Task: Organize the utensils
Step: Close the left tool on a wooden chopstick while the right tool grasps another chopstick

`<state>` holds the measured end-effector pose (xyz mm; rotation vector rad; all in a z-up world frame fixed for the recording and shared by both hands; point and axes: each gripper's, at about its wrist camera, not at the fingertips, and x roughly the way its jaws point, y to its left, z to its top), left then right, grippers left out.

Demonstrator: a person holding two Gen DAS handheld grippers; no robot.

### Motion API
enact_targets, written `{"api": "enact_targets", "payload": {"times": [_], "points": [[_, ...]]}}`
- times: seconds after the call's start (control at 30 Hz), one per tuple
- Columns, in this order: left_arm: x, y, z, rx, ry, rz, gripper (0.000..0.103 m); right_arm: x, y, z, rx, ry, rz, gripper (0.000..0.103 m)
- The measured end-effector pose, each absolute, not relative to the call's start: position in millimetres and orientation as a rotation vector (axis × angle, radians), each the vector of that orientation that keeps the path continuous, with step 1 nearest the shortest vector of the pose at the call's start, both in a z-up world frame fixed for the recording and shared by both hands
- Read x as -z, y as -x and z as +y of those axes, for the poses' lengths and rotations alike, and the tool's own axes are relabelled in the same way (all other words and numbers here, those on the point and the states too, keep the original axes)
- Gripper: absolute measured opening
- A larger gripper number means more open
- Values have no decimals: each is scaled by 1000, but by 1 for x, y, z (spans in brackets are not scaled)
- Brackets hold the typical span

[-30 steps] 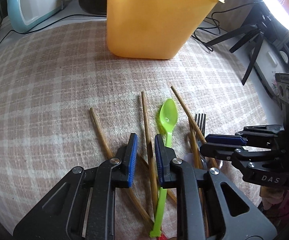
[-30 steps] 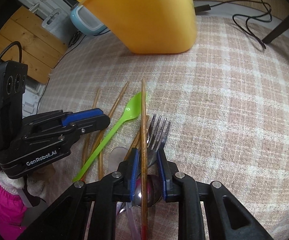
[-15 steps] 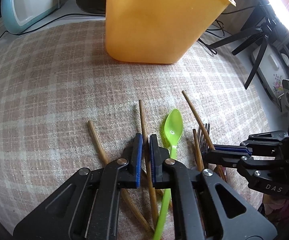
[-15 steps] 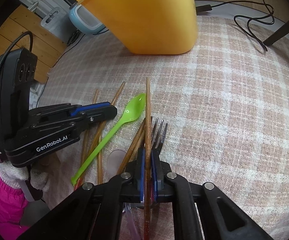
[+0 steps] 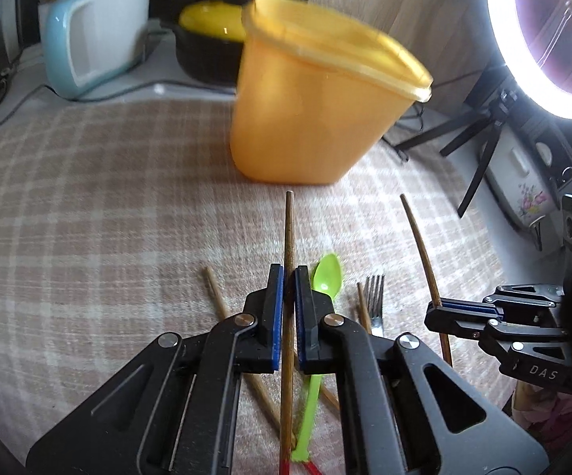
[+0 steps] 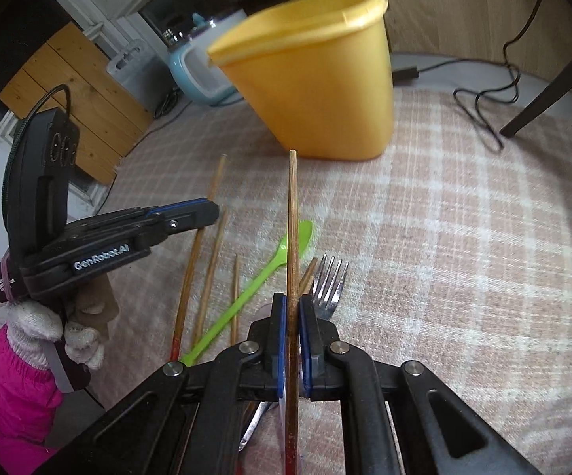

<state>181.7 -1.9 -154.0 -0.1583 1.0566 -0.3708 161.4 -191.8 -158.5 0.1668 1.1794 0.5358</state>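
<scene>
From my left wrist camera I see the left gripper [image 5: 289, 277] clenched on a wooden chopstick [image 5: 288, 237], the blue pads pressing it from both sides — the stick runs straight out between the fingers, its tip pointing toward the foot of the orange container [image 5: 309, 111]. That container stands upright on the checked tablecloth [image 5: 88, 206], its rim open at the top. My right gripper [image 6: 292, 304] is likewise grasping a second chopstick [image 6: 292, 217], held along the line of its fingers with the tip reaching toward the same container. In the left view that second stick shows off to the right, slanting up out of the right gripper's closed jaws. On the cloth under both grippers lie the rest of the utensils: a green plastic spoon [image 5: 325, 277] with its bowl toward the container, a metal fork [image 6: 329, 281] just to the right of it with its tines pointing the same way, and several loose chopsticks [image 6: 207, 261] lying roughly side by side to the left of the spoon. In the right view I see a hand in a white knitted glove [image 6: 48, 324] with a pink sleeve [image 6: 13, 388] carrying the left gripper. Behind the container stand a pale blue kettle [image 5: 88, 35] and a black pot [image 5: 207, 55] with a yellow lid — a ring light [image 5: 551, 35] glares at the far right.
</scene>
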Motion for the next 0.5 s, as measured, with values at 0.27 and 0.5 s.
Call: {"api": "enact_targets", "payload": {"times": [0.27,0.5], "points": [[112,-156,11,372,168,943,3,119,-141,-191,-503,-107,1053,4],[71,-147,15,399,173,842,3,87,-131,-194,-480,-137,958,4]]}}
